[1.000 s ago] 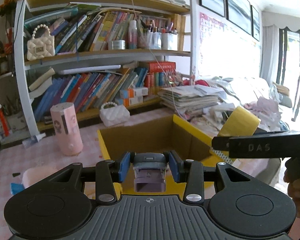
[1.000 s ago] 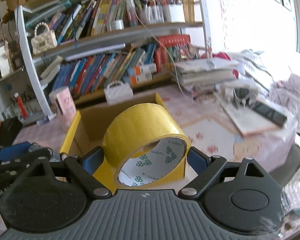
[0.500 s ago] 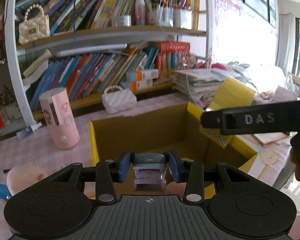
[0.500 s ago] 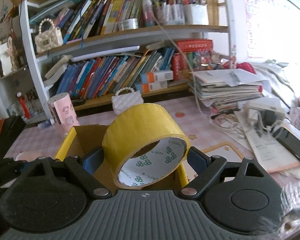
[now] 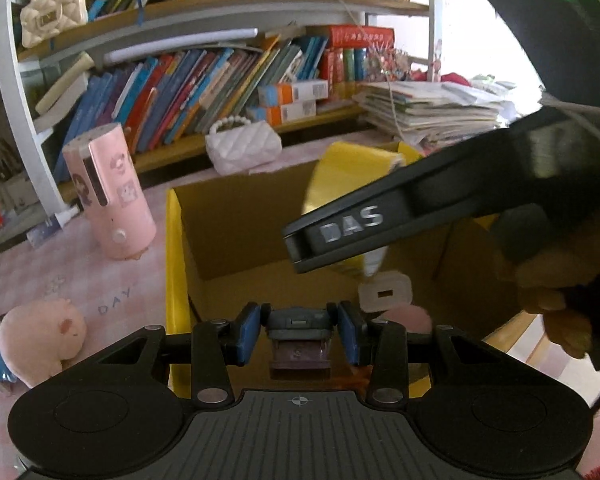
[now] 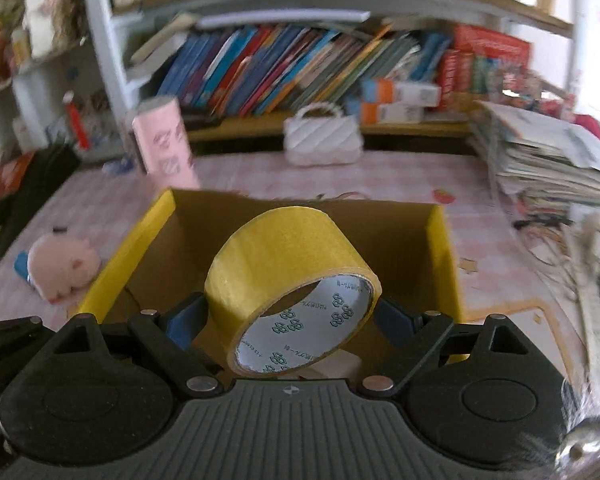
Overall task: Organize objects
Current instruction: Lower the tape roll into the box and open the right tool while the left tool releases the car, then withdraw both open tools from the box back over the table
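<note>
With both grippers crowding over the cardboard box (image 6: 444, 256), the right gripper (image 6: 292, 316), fingers pinching the yellow tape roll (image 6: 284, 264), is risking knocking the left gripper (image 5: 299, 334), fingers pinching a small grey device (image 5: 299, 330).

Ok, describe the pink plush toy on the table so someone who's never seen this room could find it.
Start at the open cardboard box with yellow flaps on the pink checked tablecloth. Left of the box, on the cloth, lies the plush toy. It is round, soft and pink, unlike the upright pink cylinder behind it.
</note>
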`<state>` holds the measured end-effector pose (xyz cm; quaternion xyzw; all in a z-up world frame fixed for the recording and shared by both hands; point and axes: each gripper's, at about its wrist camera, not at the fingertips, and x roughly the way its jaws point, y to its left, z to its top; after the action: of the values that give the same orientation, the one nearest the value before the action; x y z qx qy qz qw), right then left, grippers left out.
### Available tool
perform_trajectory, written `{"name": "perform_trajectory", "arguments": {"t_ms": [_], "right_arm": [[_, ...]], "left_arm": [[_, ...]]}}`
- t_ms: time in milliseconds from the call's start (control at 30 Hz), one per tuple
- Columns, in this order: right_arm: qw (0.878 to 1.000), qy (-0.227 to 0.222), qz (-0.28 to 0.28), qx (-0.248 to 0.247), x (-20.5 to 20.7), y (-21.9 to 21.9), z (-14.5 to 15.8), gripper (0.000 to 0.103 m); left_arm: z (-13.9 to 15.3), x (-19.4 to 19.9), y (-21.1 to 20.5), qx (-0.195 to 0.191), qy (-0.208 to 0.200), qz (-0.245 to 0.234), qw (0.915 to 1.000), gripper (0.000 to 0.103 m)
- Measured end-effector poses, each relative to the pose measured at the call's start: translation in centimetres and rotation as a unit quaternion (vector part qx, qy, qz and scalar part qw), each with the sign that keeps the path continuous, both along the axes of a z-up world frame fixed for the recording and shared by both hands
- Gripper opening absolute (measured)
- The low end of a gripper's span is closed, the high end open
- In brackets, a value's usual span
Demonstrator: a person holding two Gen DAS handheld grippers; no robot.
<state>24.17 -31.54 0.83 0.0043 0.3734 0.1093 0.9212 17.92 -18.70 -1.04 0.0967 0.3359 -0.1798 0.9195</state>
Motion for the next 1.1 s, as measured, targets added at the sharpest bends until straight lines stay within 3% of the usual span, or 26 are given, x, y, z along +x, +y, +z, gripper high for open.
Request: {"name": "perform_trajectory", "arguments": {"t_ms": [300, 567, 767, 900, 1100], "right_arm": [[0.994, 0.075, 0.07, -0.022, 3.4, 2.5, -2.1, 0.089], [0.991, 0.106, 0.082, -0.024, 4.1, 2.9, -2.9, 0.089], [0.991, 0.104, 0.086, -0.019, 4.0, 2.8, -2.8, 0.09], [0.993, 0.091, 0.073, -0.022, 3.7, 2.8, -2.5, 0.093], [0.997, 0.057, 0.056, -0.012, 2.2, 2.6, -1.3, 0.096]], "left_arm": [[-0.4, 0.7, -0.1, 0.018, 0.011, 0.007, 0.9997, 0.041], [-0.4, 0.7, -0.2, 0.02, 0.008, 0.013, 0.9997, 0.041], [-0.2, 0.2, 0.1, 0.021, -0.007, 0.029, 0.9993, 0.045], [0.5, -0.9, 0.6, 0.012, -0.033, 0.031, 0.9989, 0.064], [1.3, -2.5, 1.2, 0.003, -0.05, 0.024, 0.9984, 0.072]]}}
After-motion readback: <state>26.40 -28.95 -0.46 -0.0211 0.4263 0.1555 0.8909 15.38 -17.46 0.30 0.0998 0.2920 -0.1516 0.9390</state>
